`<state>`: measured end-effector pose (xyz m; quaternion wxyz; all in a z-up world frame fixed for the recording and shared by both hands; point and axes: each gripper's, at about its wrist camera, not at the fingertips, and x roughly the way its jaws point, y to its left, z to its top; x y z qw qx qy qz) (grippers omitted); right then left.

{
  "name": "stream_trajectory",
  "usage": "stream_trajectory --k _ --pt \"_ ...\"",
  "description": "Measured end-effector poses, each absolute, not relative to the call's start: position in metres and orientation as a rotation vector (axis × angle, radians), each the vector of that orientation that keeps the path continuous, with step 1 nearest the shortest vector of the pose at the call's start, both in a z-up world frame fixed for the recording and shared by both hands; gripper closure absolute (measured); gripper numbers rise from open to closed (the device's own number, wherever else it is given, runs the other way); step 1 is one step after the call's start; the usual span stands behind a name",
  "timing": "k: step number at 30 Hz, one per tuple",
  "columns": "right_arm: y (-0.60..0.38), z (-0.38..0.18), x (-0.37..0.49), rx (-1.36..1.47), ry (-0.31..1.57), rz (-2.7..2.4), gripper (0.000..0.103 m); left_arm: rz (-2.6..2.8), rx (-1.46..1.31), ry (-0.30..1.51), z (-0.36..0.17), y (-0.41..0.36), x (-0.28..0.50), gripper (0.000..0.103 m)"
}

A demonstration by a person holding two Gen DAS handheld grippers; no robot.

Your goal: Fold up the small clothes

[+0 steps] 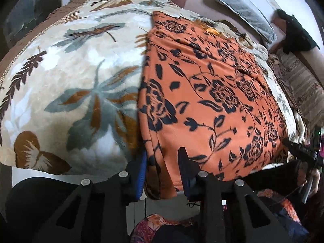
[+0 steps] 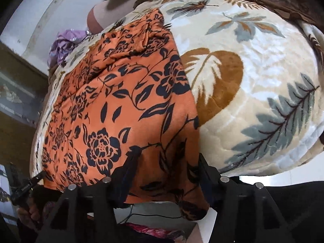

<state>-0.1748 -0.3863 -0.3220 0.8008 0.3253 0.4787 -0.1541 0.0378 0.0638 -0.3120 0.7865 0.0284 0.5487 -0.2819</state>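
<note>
Left gripper point(image 1: 162, 158) and right gripper point(image 2: 168, 162), fingers spread, straddle the near hem of the orange floral garment point(image 1: 212, 93), lying lengthwise near-to-far across the leaf-print blanket point(image 1: 70, 70).

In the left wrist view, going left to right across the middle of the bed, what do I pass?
Cream leaf-print blanket → orange floral garment → striped brown cushion.
</note>
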Motion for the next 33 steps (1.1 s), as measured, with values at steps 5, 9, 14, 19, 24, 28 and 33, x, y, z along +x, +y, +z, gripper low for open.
stream_trajectory --k 5,9,14,19,24,28,33 --pt "-0.386 -0.321 -0.174 0.645 1.057 -0.339 0.077 -0.565 0.093 1.231 -0.325 0.060 0.042 0.072" --pt "-0.383 -0.318 -0.172 0.614 1.072 -0.323 0.086 -0.566 0.092 1.244 -0.325 0.060 0.044 0.078" --pt "-0.391 -0.321 -0.173 0.679 1.101 -0.311 0.081 -0.562 0.098 1.262 -0.326 0.061 0.048 0.094" --pt "-0.390 -0.321 -0.173 0.675 1.095 -0.297 0.084 -0.581 0.086 1.266 -0.323 0.064 0.049 0.096" --pt "-0.389 -0.305 -0.172 0.660 1.054 -0.272 0.091 -0.641 0.056 1.235 -0.301 0.063 0.053 0.097" --pt "-0.395 -0.281 -0.168 0.695 0.988 -0.219 0.092 -0.703 0.037 1.164 -0.265 0.060 0.061 0.097" --pt "-0.412 -0.239 -0.148 0.730 0.858 -0.138 0.092 -0.771 -0.010 1.053 -0.211 0.047 0.095 0.097"
